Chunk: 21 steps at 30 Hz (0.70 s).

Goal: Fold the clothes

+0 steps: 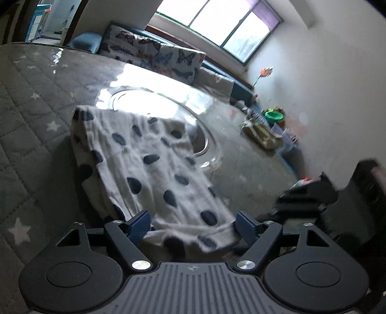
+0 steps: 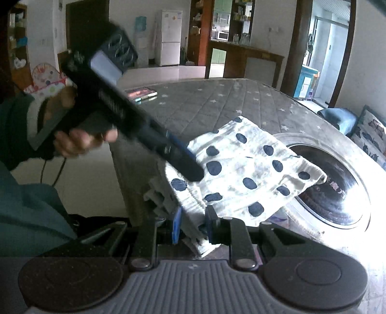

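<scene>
A: While the right gripper (image 2: 193,228) pinches a ribbed white hem between its blue pads, where does the garment lie?

B: The white crinkled cotton garment with dark blue dots (image 2: 243,174) is spread over the grey quilted, star-printed table cover (image 2: 217,101), its far end draped across the rim of a round glass turntable (image 2: 337,193). The near edge lifts off the table into that clamped grip.

A: And the left gripper (image 1: 193,223)?

B: Its blue pads stand wide apart, straddling the near edge of the same cloth (image 1: 154,164) and gripping nothing. In the right wrist view it comes in across the near left part of the cloth, held in the person's hand (image 2: 79,140).

A: How would it handle?

B: Light and limp, by the look of it: it sags and wrinkles wherever it is unsupported, so one pinch will not keep an edge straight. The ribbed hem looks thicker and gives a firmer bite; a second hold at a corner along that edge would suit.

A: Beyond the table?

B: A butterfly-print cushion (image 1: 154,52) sits below a bright window (image 1: 217,21).
</scene>
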Available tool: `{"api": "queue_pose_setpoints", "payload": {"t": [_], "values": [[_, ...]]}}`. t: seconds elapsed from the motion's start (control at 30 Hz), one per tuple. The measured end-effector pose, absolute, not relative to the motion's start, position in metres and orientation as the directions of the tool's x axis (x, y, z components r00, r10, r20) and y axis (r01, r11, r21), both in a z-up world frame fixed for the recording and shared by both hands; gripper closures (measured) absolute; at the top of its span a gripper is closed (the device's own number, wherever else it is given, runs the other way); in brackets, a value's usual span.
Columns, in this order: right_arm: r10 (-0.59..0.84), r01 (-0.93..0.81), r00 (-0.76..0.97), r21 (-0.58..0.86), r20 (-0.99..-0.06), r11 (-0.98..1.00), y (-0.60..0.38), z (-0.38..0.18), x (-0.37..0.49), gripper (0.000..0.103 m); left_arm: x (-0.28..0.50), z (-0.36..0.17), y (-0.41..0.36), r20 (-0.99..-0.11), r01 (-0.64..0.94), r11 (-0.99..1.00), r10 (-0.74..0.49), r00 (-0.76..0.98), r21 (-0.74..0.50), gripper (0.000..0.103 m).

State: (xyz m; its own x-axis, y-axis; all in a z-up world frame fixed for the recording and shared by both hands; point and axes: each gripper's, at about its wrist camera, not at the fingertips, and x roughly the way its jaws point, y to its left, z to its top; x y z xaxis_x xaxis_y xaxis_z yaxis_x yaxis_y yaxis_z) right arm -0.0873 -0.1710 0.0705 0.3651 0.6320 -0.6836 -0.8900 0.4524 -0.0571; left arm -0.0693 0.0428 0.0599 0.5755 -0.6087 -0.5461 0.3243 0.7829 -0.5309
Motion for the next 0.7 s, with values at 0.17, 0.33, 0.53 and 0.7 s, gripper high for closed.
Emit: {"api": "queue_pose_setpoints", "payload": {"t": [0.17, 0.33, 0.53, 0.7], "values": [[0.630, -0.854, 0.405, -0.029, -0.663, 0.519, -0.172, 0.077, -0.050, 0.083, -0.068, 0.061, 0.035, -0.550, 0.348, 0.785, -0.611, 0.569, -0.513, 0.023], [0.624, -0.813, 0.445, 0.002, -0.642, 0.582, -0.174, 0.083, -0.013, 0.083, -0.067, 0.062, 0.027, -0.554, 0.371, 0.786, -0.613, 0.563, -0.494, 0.023], [0.613, -0.758, 0.492, 0.041, -0.618, 0.651, -0.176, 0.091, 0.032, 0.083, -0.063, 0.057, 0.014, -0.569, 0.395, 0.782, -0.622, 0.538, -0.482, 0.023], [0.569, -0.720, 0.502, 0.049, -0.651, 0.692, -0.162, 0.062, 0.073, 0.083, -0.062, 0.049, 0.009, -0.580, 0.395, 0.775, -0.631, 0.515, -0.492, 0.022]]}}
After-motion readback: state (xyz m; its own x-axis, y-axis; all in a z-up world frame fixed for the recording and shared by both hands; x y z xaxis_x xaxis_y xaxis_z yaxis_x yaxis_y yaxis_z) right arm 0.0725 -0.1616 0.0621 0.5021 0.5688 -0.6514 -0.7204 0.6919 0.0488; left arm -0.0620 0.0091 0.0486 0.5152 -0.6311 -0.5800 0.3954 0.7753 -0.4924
